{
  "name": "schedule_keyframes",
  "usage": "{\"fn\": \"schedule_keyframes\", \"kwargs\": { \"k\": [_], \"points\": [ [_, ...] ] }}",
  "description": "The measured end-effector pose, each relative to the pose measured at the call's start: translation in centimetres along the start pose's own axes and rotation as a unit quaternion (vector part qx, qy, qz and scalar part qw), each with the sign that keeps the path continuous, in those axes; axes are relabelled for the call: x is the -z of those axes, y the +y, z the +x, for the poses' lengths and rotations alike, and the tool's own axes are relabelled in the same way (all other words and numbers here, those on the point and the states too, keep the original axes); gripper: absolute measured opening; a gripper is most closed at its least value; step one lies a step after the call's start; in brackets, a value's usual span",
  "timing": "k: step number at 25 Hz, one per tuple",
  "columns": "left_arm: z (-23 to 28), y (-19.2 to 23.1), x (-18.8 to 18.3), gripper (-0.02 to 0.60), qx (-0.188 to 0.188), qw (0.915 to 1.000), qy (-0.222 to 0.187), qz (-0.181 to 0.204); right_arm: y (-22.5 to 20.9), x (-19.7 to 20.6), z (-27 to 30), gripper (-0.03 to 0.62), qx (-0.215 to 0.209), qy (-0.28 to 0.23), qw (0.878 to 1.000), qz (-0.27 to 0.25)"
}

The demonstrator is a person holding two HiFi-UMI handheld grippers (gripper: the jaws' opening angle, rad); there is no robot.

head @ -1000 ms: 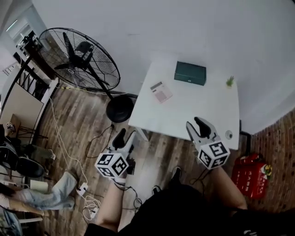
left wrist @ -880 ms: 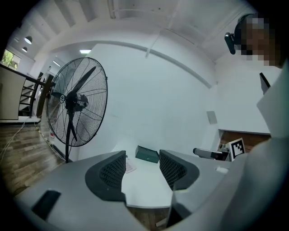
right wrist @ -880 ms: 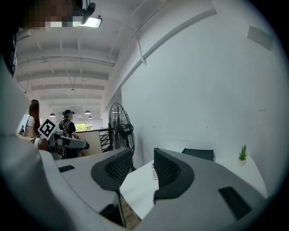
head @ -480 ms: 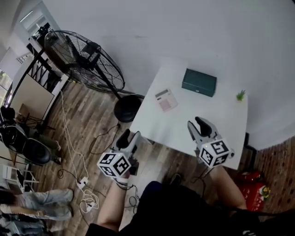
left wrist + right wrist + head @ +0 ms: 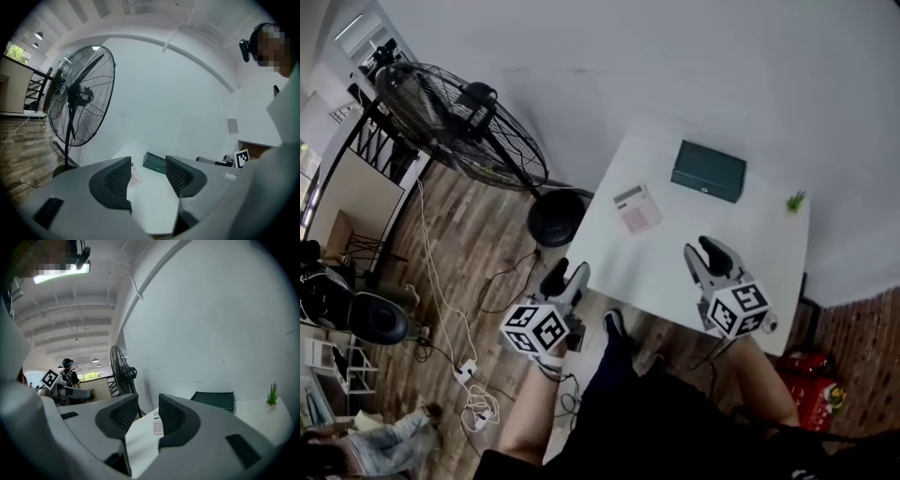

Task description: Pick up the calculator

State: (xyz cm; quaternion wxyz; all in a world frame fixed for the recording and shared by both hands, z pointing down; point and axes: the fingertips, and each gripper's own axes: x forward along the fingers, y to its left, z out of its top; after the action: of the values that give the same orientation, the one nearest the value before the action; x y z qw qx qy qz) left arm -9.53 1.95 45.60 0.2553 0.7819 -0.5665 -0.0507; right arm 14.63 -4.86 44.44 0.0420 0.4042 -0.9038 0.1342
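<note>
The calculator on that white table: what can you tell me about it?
The small, flat, pinkish-white plastic calculator has a grey display strip at one end and rows of pale keys. It lies face up, slightly askew, near the left edge of the white table, apart from the dark green box. Only the table touches it.

I can read no writing from here: the keys of the calculator [image 5: 637, 208] are too small, and the green box [image 5: 708, 171] bears only a tiny pale mark.
</note>
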Motion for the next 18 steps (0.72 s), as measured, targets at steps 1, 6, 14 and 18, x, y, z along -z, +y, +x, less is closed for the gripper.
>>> {"fn": "schedule_keyframes", "kwargs": {
  "k": [1, 6, 14, 18],
  "points": [
    [0.9, 0.4, -0.2, 0.221, 0.006, 1.0, 0.002, 0.0, -0.4, -0.1, 0.7, 0.143, 0.006, 0.003, 1.0, 0.004],
    [5.4, 3.5, -1.9, 0.221, 0.037, 0.9992, 0.013, 0.001, -1.8, -0.8, 4.3, 0.141, 0.029, 0.009, 0.999, 0.01],
    [11.7, 8.2, -4.5, 0.221, 0.087, 0.9949, 0.048, 0.017, -3.5, -2.9, 10.4, 0.138, 0.083, 0.015, 0.996, 0.006],
    [13.7, 10.5, -4.2, 0.221, 0.112, 0.9913, 0.068, 0.015, -3.4, -2.5, 12.9, 0.144, 0.095, 0.025, 0.995, 0.015]
  ]
}}
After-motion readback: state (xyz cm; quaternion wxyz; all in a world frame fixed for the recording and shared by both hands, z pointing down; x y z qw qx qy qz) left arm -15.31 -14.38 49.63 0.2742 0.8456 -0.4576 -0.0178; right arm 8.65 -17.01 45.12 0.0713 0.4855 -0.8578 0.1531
